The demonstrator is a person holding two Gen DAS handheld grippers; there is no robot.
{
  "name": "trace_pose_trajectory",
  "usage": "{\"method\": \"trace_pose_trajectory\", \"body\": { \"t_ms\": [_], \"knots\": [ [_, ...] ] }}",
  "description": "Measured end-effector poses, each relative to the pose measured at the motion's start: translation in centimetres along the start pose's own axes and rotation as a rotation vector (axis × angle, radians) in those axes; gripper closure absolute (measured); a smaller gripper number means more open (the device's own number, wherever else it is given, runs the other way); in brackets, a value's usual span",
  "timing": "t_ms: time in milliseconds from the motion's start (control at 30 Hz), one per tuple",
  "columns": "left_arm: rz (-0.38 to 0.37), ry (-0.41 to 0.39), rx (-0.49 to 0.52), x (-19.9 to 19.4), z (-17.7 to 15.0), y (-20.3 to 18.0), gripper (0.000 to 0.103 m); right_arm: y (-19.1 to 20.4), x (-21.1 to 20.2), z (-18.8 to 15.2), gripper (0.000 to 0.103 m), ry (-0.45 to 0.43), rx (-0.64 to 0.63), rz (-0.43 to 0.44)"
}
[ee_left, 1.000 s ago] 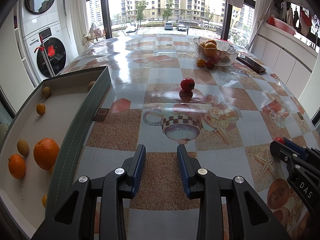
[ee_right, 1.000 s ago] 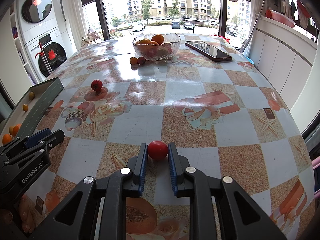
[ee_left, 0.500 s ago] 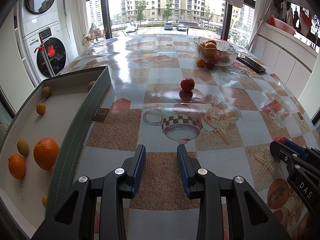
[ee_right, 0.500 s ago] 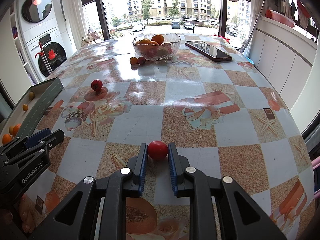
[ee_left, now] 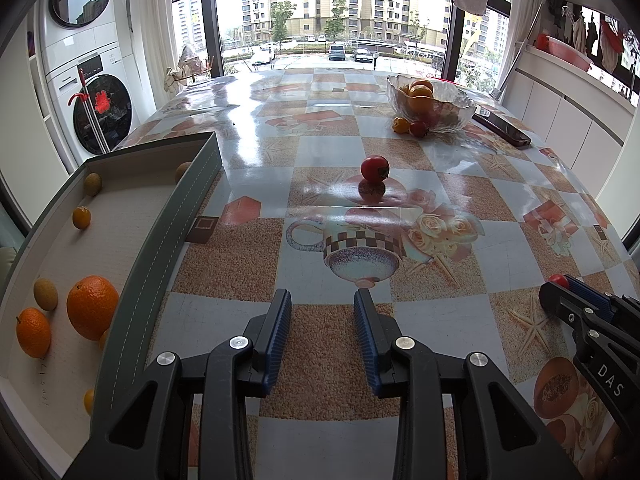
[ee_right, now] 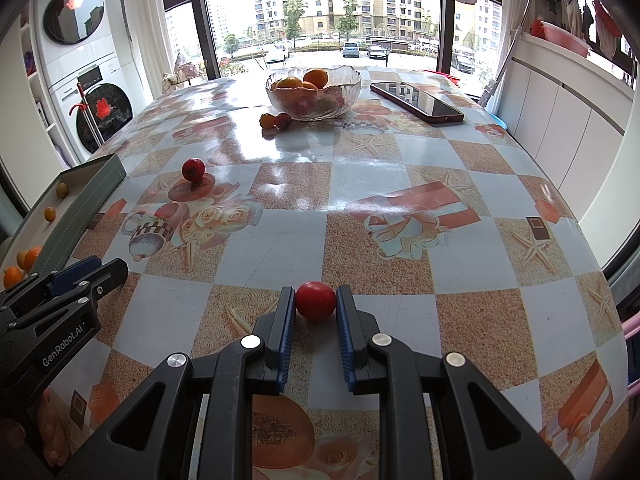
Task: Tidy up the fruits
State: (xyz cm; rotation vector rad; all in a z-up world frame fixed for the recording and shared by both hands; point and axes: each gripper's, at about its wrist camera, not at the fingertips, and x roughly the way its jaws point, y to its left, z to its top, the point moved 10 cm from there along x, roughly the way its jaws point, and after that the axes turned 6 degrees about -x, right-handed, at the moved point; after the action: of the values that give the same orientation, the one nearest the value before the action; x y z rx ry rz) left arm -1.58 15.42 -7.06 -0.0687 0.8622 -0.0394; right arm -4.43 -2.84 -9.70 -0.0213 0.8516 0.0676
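1. Small red tomato (ee_right: 315, 300) sits on the table (ee_right: 400, 184) at the near edge, gripped between the blue pads of the right claw (ee_right: 313, 304); the claw is clenched on it, both pads pressing its sides.
2. Left claw (ee_left: 323, 312) hangs at 9 o'clock of the held tomato, jaws parted with nothing between them, only bare tablecloth beneath.
3. Second red tomato (ee_left: 375, 168) stands alone mid-table, at 12 o'clock of the left claw, well apart from both claws.
4. Grey tray (ee_left: 160, 240) lies along the table's left edge, at 10 o'clock of the left claw. It holds a large orange (ee_left: 92, 307), a smaller orange (ee_left: 33, 332) and several small yellow-brown fruits.
5. Glass bowl (ee_right: 313, 94) of oranges stands at the far end, at 12 o'clock of the right claw; a small orange fruit (ee_right: 267, 120) and a red one (ee_right: 283, 120) touch each other just beside its base.
6. A phone (ee_right: 417, 102) lies at 3 o'clock of the bowl.
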Motion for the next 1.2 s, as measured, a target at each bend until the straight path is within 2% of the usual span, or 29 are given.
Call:
{"method": "trace_pose_trajectory", "body": {
  "t_ms": [233,400,600,800,1067,1133,1200],
  "knots": [
    [-0.008,0.024,0.016,0.0,0.1,-0.2,0.068,-0.2,0.0,-0.1,0.081,0.046,-0.008,0.018],
    [-0.067,0.072,-0.018,-0.4,0.3,0.2,0.07,-1.3,-0.5,-0.1,0.081,0.082,0.035,0.03],
    [-0.105,0.043,-0.031,-2.5,2.1,1.3,0.07,-0.7,-1.2,1.5,0.081,0.091,0.044,0.058],
    [-0.079,0.013,-0.071,-4.4,4.4,5.2,0.07,3.6,-1.4,4.1,0.081,0.103,0.006,0.141],
    [0.023,0.01,-0.15,-4.7,5.7,13.5,0.07,12.0,-1.2,6.4,0.081,0.117,-0.124,0.254],
    [0.012,0.002,-0.166,-4.8,5.6,14.8,0.07,14.0,-1.3,7.0,0.081,0.115,-0.156,0.27],
    [-0.046,-0.033,-0.185,-5.3,5.7,15.6,0.07,15.2,-1.2,7.0,0.081,0.111,-0.172,0.282]
  ]
}}
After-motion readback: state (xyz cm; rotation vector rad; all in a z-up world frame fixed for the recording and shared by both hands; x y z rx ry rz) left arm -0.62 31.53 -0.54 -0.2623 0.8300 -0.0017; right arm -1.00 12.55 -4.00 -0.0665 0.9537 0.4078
